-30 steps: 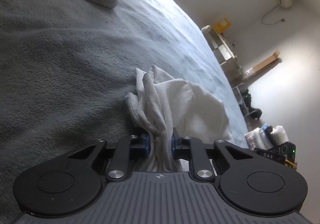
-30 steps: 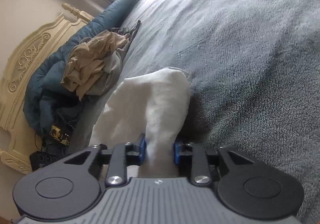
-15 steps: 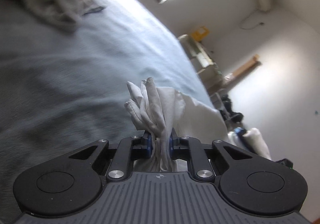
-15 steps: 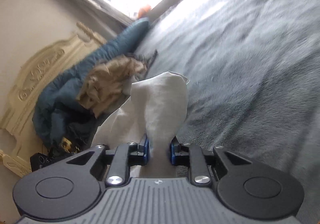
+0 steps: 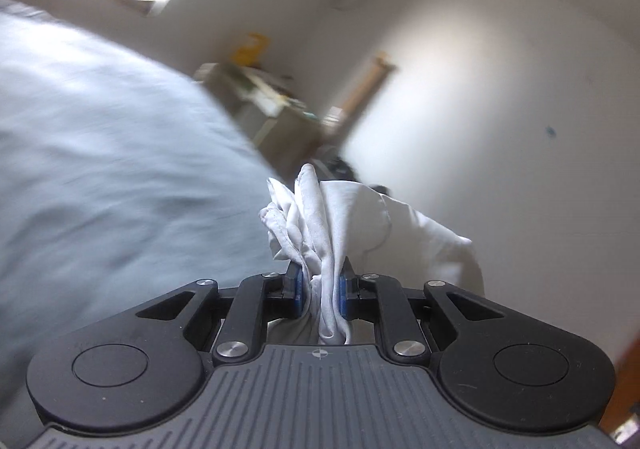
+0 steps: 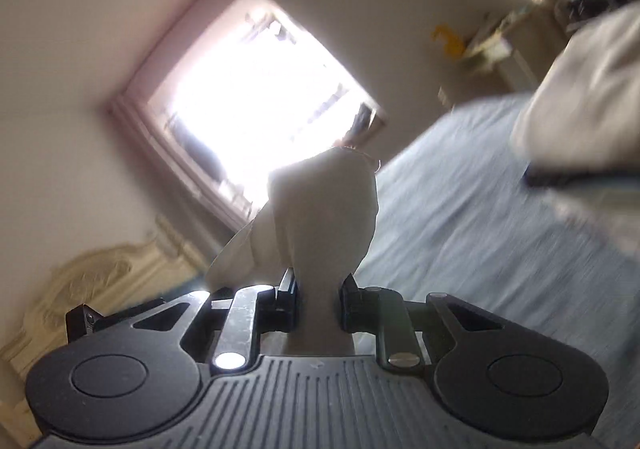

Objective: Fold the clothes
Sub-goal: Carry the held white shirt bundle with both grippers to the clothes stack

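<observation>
Left wrist view: white garment (image 5: 340, 217) clamped between both grippers, lifted off the bed.

White garment: bunched folds are pinched in the left gripper (image 5: 319, 287), cloth spilling toward 3 o'clock. A second part (image 6: 324, 217) is pinched in the right gripper (image 6: 318, 299), backlit by the window (image 6: 256, 97) at 11 o'clock. Grey bedspread (image 5: 100, 177) is seen at 9 o'clock, blurred; cream headboard (image 6: 80, 289) at 8 o'clock.

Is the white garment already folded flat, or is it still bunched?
Bunched: the white garment is gathered in pleats between the left hand-held gripper's blue pads, not lying flat.
</observation>
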`<state>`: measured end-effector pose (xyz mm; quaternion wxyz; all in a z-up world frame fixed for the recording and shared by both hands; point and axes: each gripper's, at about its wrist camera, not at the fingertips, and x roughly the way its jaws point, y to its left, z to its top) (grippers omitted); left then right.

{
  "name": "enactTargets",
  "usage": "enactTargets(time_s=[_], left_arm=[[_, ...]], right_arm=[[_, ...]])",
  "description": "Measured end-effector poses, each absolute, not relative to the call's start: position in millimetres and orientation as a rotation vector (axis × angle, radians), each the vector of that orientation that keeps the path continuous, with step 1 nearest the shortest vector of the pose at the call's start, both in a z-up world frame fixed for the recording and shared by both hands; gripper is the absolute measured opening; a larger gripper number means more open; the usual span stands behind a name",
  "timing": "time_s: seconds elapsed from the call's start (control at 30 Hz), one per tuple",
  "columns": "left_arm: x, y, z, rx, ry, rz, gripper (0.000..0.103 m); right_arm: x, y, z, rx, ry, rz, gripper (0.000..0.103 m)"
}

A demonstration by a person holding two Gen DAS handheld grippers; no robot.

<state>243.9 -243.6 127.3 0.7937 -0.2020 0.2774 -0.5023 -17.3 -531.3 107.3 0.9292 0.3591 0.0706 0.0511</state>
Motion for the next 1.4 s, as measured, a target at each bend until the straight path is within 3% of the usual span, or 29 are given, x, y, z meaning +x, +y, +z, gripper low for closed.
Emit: enactTargets(time_s=[0.3,0.57,0.83,0.93,1.0,1.03,1.07,1.27,1.4], left_arm=[[268.4,-457.5,150.8,-0.29,0.627,-1.3,0.014],[296.2,-545.6,126.8,-0.154,0.678,-1.368,0.014],[307.9,-568.8,113.6,-0.171,0.746,-1.361,0.015],[313.4,-572.6,103.5,-0.145,0.787,-1.324,0.024],[317.9,-571.8,95.4,-0.131,0.819,-1.286,0.036],[320.3,-570.2,92.8,-0.136,0.832,-1.268,0.05],[322.6,-568.6,90.3,-0.14,0.845,-1.25,0.054],[316.6,-540.2,119.0,-0.245,0.694,-1.209,0.054],[284.3,-545.5,141.5,-0.147,0.539,-1.263,0.054]], right_arm=[[-54.4,-659.2,128.7,0.737,-0.036,-0.134,0.023],[-45.9,-725.8,92.9,0.803,-0.03,-0.236,0.023],[-43.1,-768.6,56.6,0.916,-0.018,-0.246,0.023],[-44.2,-773.3,49.7,0.924,-0.001,-0.258,0.025],[-43.4,-778.1,42.3,0.941,0.033,-0.275,0.032],[-43.3,-780.3,39.5,0.949,0.047,-0.275,0.034],[-44.7,-782.0,37.8,0.953,0.052,-0.268,0.036],[-63.7,-773.6,56.7,0.869,0.062,-0.28,0.058],[-78.8,-747.9,90.0,0.651,0.002,-0.412,0.059]])
